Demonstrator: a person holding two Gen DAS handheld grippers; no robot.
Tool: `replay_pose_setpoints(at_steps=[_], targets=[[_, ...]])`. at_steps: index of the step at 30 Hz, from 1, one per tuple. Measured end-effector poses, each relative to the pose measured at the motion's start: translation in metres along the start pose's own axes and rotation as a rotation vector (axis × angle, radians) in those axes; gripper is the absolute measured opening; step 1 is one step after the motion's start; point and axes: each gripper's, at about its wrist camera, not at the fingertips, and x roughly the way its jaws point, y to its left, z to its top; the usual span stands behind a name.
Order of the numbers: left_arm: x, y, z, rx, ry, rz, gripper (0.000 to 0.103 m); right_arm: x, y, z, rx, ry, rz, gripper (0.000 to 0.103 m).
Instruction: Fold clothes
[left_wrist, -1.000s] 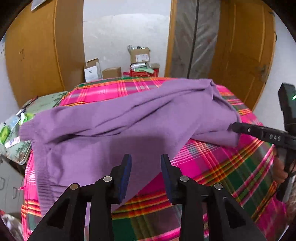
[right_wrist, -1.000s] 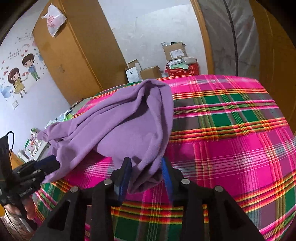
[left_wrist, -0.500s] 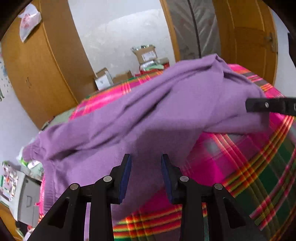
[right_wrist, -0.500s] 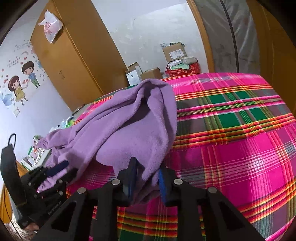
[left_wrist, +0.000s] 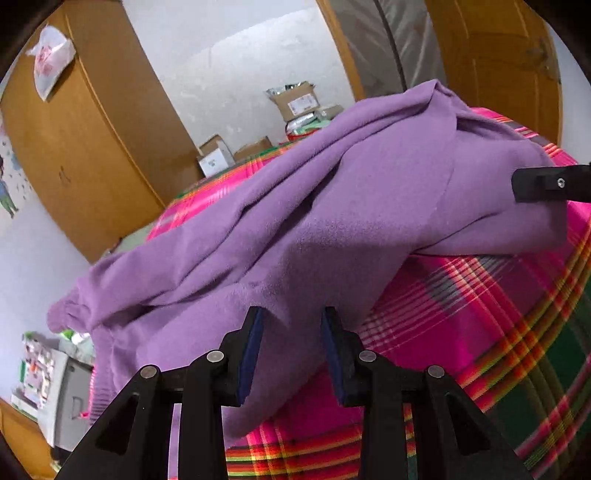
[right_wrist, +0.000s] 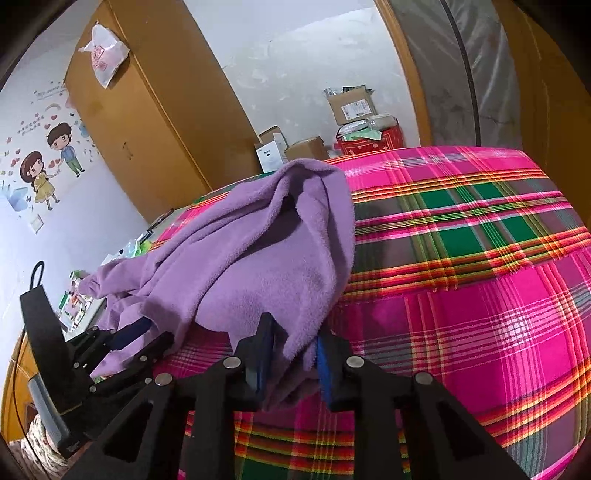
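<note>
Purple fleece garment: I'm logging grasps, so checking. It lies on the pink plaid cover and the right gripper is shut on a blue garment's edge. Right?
Not quite: the right gripper pinches the purple fleece garment itself, not a blue one, as the right wrist view shows. It does lie on the pink plaid cover.

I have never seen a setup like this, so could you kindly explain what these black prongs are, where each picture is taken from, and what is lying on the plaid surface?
The black prongs are two-finger grippers, one in each of a person's hands, each with a camera looking along its fingers. One picture is from the left gripper, whose jaws stand apart around the near edge of a purple fleece garment. The other is from the right gripper, closed on a fold of that garment. The garment lies rumpled on a pink and green plaid cloth. Each gripper also appears at the edge of the other's view.
</note>
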Motion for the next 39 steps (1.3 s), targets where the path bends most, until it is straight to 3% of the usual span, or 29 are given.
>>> replay_pose_setpoints(at_steps=[3, 7, 11, 13, 14, 16, 20, 25, 29, 34, 37, 38, 39], targets=[[0.001, 0.013, 0.001, -0.053, 0.004, -0.027, 0.002, -0.001, 0.002, 0.001, -0.017, -0.003, -0.006, 0.021], [-0.004, 0.032, 0.005, -0.13, -0.011, -0.039, 0.001, -0.007, 0.005, 0.002, -0.044, -0.013, -0.016, 0.018], [-0.019, 0.046, 0.005, -0.166, -0.062, -0.133, 0.003, -0.012, 0.008, 0.004, -0.055, -0.022, -0.02, 0.017], [-0.024, 0.047, 0.003, -0.164, -0.07, -0.177, 0.014, -0.014, 0.008, 0.005, -0.055, -0.025, -0.02, 0.017], [-0.025, 0.046, 0.001, -0.155, -0.069, -0.193, 0.026, -0.014, 0.008, 0.005, -0.053, -0.025, -0.019, 0.017], [-0.028, 0.041, -0.004, -0.135, -0.066, -0.222, 0.032, -0.014, 0.009, 0.006, -0.052, -0.024, -0.019, 0.017], [-0.031, 0.018, -0.008, -0.04, -0.065, -0.165, 0.039, -0.013, 0.008, 0.006, -0.05, -0.023, -0.019, 0.017], [-0.042, -0.01, -0.013, 0.07, -0.078, -0.123, 0.039, -0.012, 0.005, 0.006, -0.038, -0.021, -0.01, 0.017], [-0.032, -0.025, -0.009, 0.127, -0.056, -0.034, 0.04, -0.011, 0.003, 0.005, -0.03, -0.017, -0.002, 0.017], [-0.017, -0.029, 0.004, 0.11, -0.014, 0.079, 0.04, -0.011, 0.003, 0.005, -0.035, -0.021, 0.009, 0.017], [-0.01, -0.021, 0.008, 0.062, 0.018, 0.061, 0.04, -0.01, 0.002, 0.005, -0.031, -0.019, 0.016, 0.017], [-0.008, -0.017, 0.008, 0.036, 0.032, 0.043, 0.036, -0.01, 0.002, 0.004, -0.032, -0.018, 0.018, 0.017], [-0.006, -0.012, 0.008, 0.011, 0.045, 0.025, 0.023, -0.01, 0.002, 0.004, -0.035, -0.017, 0.017, 0.017]])
